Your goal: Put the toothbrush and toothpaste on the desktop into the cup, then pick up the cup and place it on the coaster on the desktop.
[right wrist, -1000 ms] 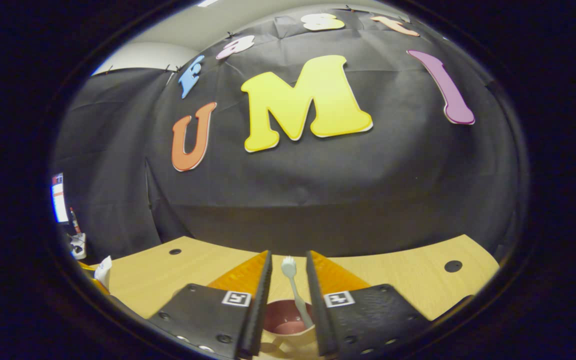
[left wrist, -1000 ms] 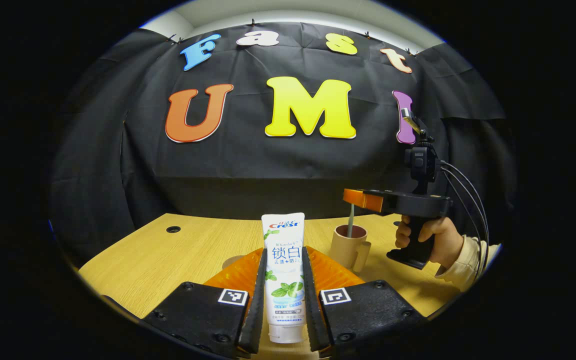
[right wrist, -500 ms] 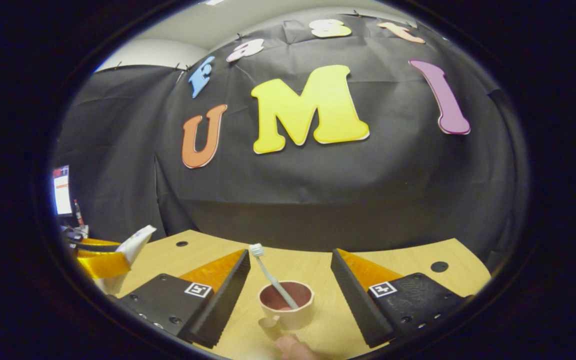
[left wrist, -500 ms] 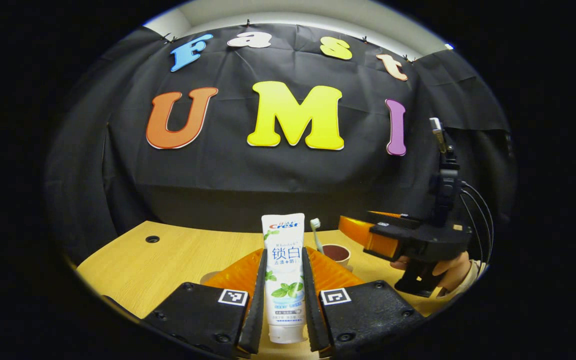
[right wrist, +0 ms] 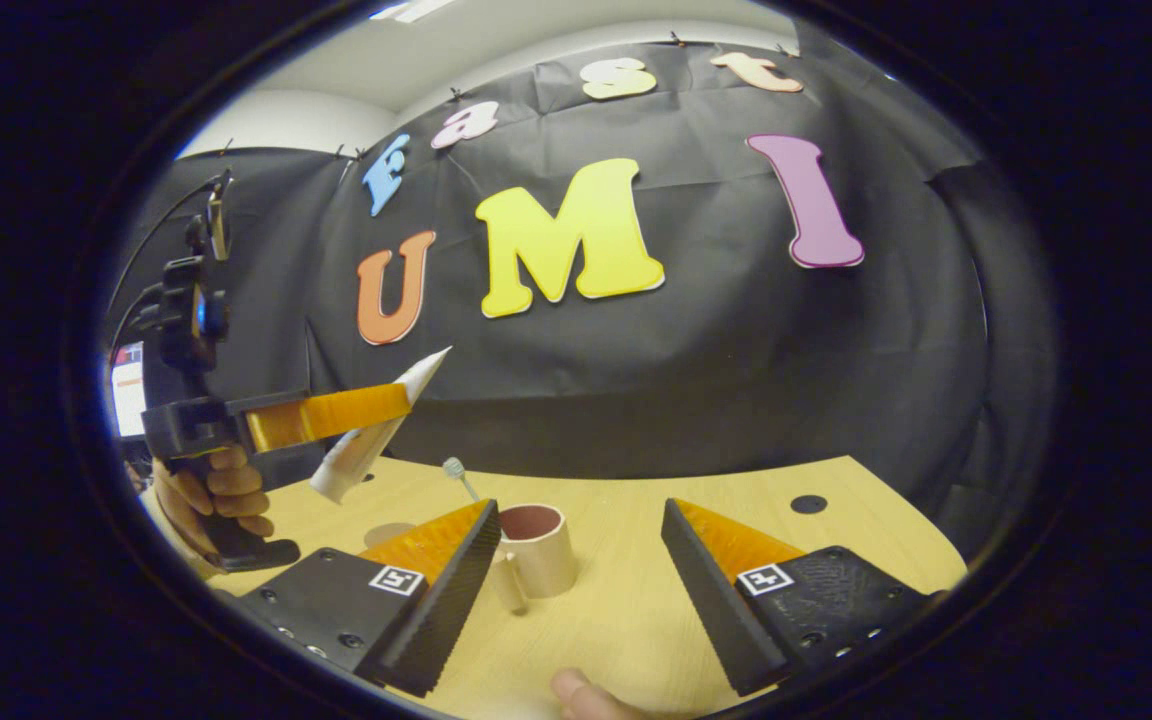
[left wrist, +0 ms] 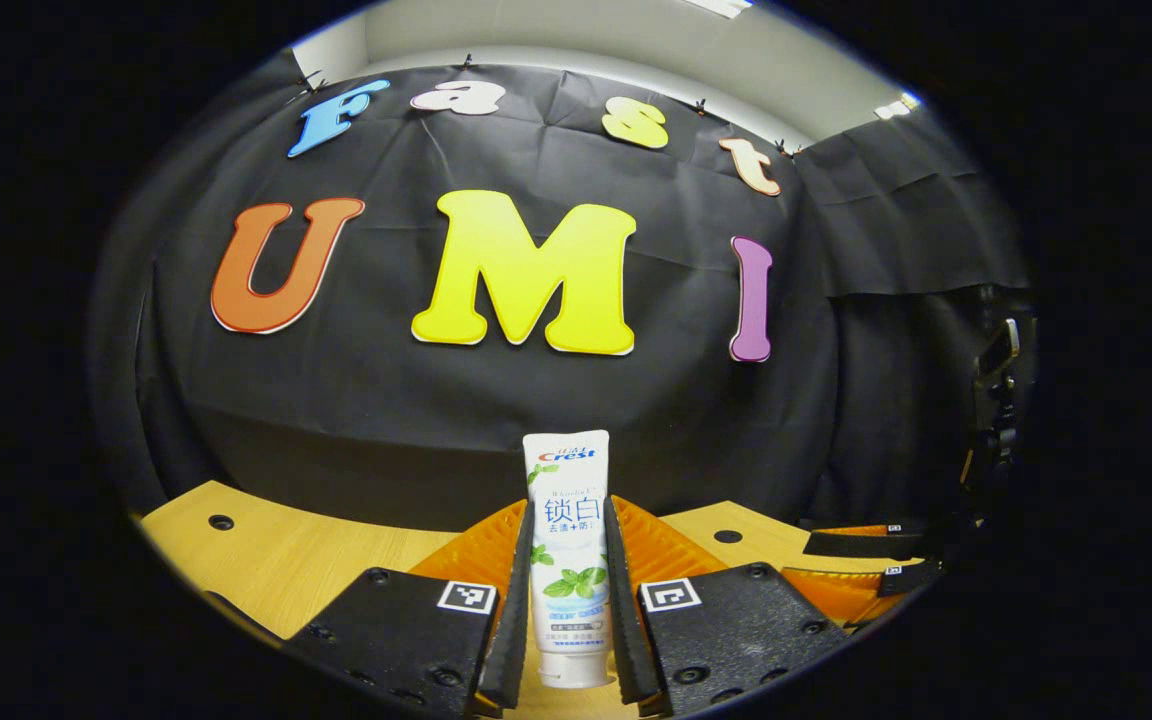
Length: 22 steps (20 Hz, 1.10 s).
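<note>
My left gripper [left wrist: 567,505] is shut on a white toothpaste tube [left wrist: 567,540], flat end up and cap down, raised over the wooden desktop [left wrist: 266,560]. In the right gripper view the same left gripper [right wrist: 398,402], held by a hand [right wrist: 211,495], carries the tilted tube [right wrist: 376,432] above and left of the cup. My right gripper [right wrist: 581,508] stands open with nothing between its fingers. The beige cup [right wrist: 538,548] stands upright just by its left finger, handle toward me. A toothbrush [right wrist: 454,467] leans in the cup, head up, its shaft partly hidden behind that finger.
A round beige coaster [right wrist: 386,533] lies on the desktop [right wrist: 626,600] left of the cup, under the raised tube. Round cable holes [right wrist: 808,504] dot the wood. A fingertip [right wrist: 576,690] shows at the near edge. The right gripper [left wrist: 851,565] sits low at the right in the left gripper view.
My right gripper opened, left the toothbrush standing in the cup and drew back to the right. My left gripper swung toward the cup with the toothpaste tube still clamped.
</note>
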Tool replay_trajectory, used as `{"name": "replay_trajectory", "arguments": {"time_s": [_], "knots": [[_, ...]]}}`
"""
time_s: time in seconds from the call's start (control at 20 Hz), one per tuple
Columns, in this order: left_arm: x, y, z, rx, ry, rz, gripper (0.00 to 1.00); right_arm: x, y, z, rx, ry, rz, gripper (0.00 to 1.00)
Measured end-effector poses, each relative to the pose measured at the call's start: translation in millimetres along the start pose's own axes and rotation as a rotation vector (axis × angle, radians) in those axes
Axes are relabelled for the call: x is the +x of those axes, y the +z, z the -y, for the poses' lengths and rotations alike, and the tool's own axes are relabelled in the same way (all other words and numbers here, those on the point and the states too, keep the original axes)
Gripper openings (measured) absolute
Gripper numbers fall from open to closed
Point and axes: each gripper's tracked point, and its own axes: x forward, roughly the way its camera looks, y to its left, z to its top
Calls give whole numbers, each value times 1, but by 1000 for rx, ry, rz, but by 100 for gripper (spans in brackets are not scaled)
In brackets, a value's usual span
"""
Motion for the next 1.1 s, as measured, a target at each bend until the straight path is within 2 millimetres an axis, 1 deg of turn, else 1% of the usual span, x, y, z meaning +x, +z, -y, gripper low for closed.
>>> {"name": "replay_trajectory", "arguments": {"time_s": [0.1, 0.25, 0.3, 0.35, 0.45, 0.5, 0.55, 0.6, 0.65, 0.7, 0.8, 0.9, 1.0, 1.1], "knots": [[16, -3, 2, 25, -5, 11, 39, -2, 1, 3, 44, 10, 6, 96], [46, -15, 20, 21, -65, 31, 38, -2, 1, 9, 26, -9, 30, 97], [53, -18, 24, 24, -73, 33, 38, -3, -2, 7, 16, -3, 28, 96], [61, -22, 27, 24, -79, 36, 38, -3, 0, 5, 21, 3, 35, 97], [72, -32, 35, 20, -97, 30, 39, -1, 1, 5, 35, 10, 37, 96], [76, -39, 41, 14, -110, 20, 39, 1, -3, 8, 38, 4, 29, 97], [79, -44, 45, 8, -126, 15, 39, 3, -7, 11, 33, -6, 11, 100], [82, -46, 45, 4, -129, 23, 39, 4, -9, 14, 29, -18, 2, 100], [87, -48, 44, 8, -132, 24, 39, 5, -9, 16, 28, -27, -4, 97], [89, -50, 41, 14, -130, 26, 39, 4, -9, 20, 34, -38, -3, 97], [92, -56, 36, 24, -130, 19, 39, -4, -7, 29, 67, -74, -27, 97], [95, -56, 33, 21, -136, 28, 40, -18, -3, 32, 84, -76, -37, 97], [98, -61, 33, 28, -138, 26, 40, -34, 0, 46, 39, -113, -34, 97], [100, -70, 36, 34, -147, 14, 41, -45, 7, 53, 4, -139, -5, 96]]}}
